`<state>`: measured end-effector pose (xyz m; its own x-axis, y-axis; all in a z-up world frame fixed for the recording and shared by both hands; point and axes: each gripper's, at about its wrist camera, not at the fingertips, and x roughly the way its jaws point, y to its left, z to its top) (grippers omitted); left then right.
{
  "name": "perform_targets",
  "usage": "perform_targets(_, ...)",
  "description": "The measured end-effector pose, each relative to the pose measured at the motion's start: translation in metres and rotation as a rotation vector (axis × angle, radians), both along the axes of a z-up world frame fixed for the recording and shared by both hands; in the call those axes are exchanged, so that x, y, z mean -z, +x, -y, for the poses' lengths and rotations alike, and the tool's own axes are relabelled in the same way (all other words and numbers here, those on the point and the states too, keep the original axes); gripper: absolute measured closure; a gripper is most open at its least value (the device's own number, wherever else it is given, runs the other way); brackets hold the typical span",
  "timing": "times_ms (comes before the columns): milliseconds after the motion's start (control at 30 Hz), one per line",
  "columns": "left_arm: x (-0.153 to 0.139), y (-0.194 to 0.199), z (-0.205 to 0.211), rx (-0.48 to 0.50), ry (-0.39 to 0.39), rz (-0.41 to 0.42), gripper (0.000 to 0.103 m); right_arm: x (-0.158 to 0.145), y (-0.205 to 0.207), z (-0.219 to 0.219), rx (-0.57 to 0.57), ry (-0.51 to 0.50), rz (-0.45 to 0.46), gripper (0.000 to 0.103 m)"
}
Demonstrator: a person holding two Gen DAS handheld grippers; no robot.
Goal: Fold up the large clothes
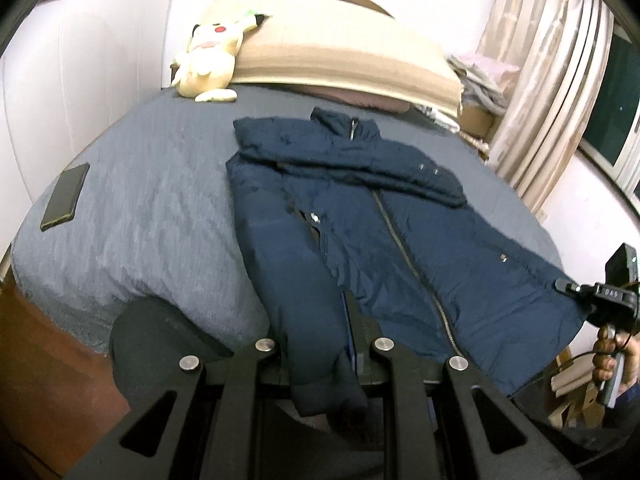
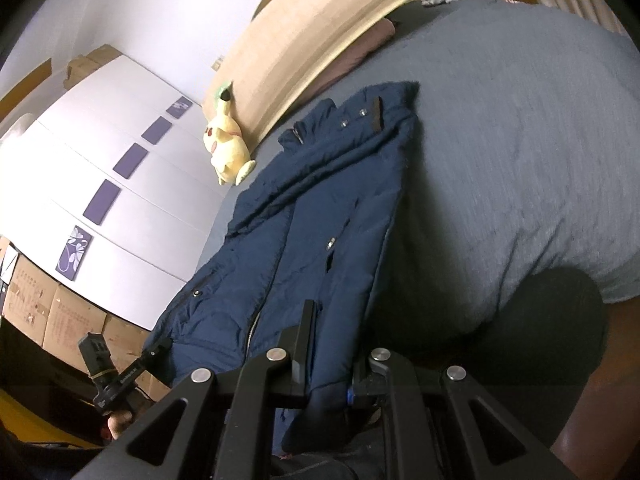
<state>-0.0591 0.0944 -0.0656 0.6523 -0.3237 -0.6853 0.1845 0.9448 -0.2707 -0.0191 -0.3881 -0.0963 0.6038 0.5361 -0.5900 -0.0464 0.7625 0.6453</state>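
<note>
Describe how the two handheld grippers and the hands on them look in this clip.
Both are matte black. Each own-wrist view shows four angular linkage bars with triangular cutouts and round silver pivot pins, and blue trim at the fingers. Seen from the left wrist, the right gripper has white lettering, a small green light, a trailing black cable and a grey handle. The left gripper bears white lettering. No sleeve is clearly visible.

Jacket (image 1: 360, 216): solid navy blue, with a pale metal zipper (image 1: 404, 248) and silver snaps; a brown tab sits on the cuff in the right wrist view.

Bedspread (image 1: 152, 200): heathered grey-blue, at 9 o'clock of the jacket.

Plush toy (image 1: 208, 60): pale yellow, red cheek spot, black ear tip, at 11 o'clock of the jacket.

Pillow (image 1: 344, 52): beige with a darker tan band.

Phone (image 1: 66, 196): black, at 9 o'clock.

Curtain (image 1: 548, 80): cream, at 2 o'clock.

Wardrobe (image 2: 132, 200): white panels with purple squares, one with a white floral motif.

Left gripper (image 1: 316, 354) and right gripper (image 2: 332, 372): black with silver bolts.
</note>
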Motion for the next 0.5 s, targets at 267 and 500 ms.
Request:
perform_targets(267,-0.025,0.019,-0.004,-0.027,-0.052,0.055,0.086,-0.029,0.012,-0.001,0.005,-0.014,0.083,0.091)
perform_targets(500,-0.034,0.034,-0.01,-0.089,-0.104,0.061,0.086,-0.043,0.022,0.002,0.046,0.022,0.142,0.092)
